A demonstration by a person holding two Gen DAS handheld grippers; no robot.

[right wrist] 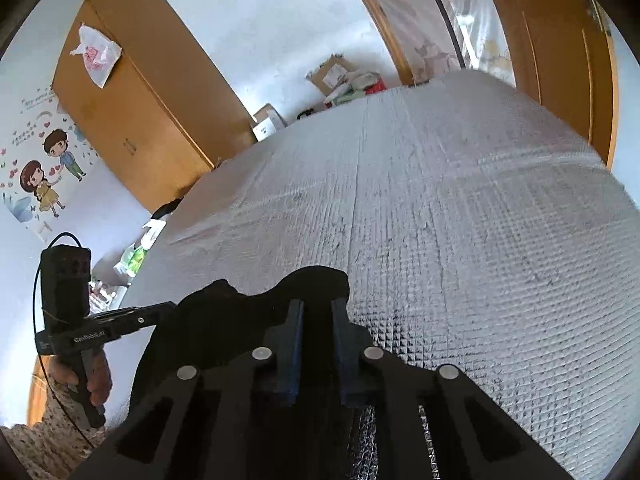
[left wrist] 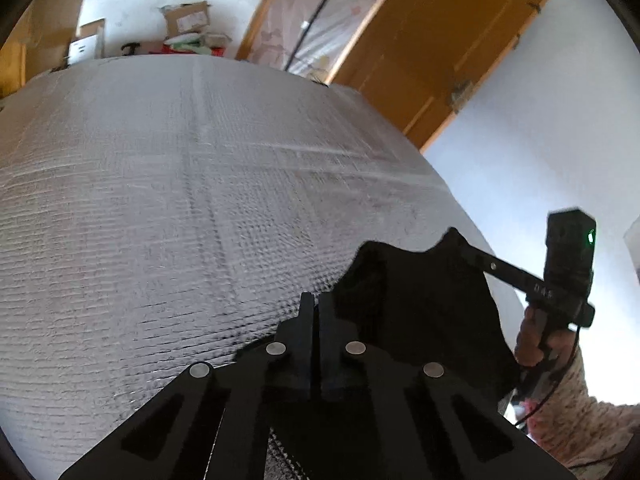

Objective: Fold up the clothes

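Note:
A black garment (left wrist: 420, 304) lies bunched at the near edge of a silver quilted mat (left wrist: 160, 200). In the left wrist view my left gripper (left wrist: 316, 300) has its fingers pressed together at the garment's left edge, shut on the cloth. My right gripper (left wrist: 460, 242) comes in from the right and pinches a raised peak of the fabric. In the right wrist view the black garment (right wrist: 240, 320) fills the narrow gap between the right gripper's (right wrist: 318, 304) fingers. The left gripper (right wrist: 172, 308) meets the cloth's left end. A hand (right wrist: 96, 380) holds its handle.
The silver mat (right wrist: 480, 240) stretches far ahead. Past its far edge are cardboard boxes (left wrist: 188, 20) and an orange door (left wrist: 440, 40). A wooden wardrobe (right wrist: 140, 100) with a plastic bag (right wrist: 96, 54) on it stands at the left wall.

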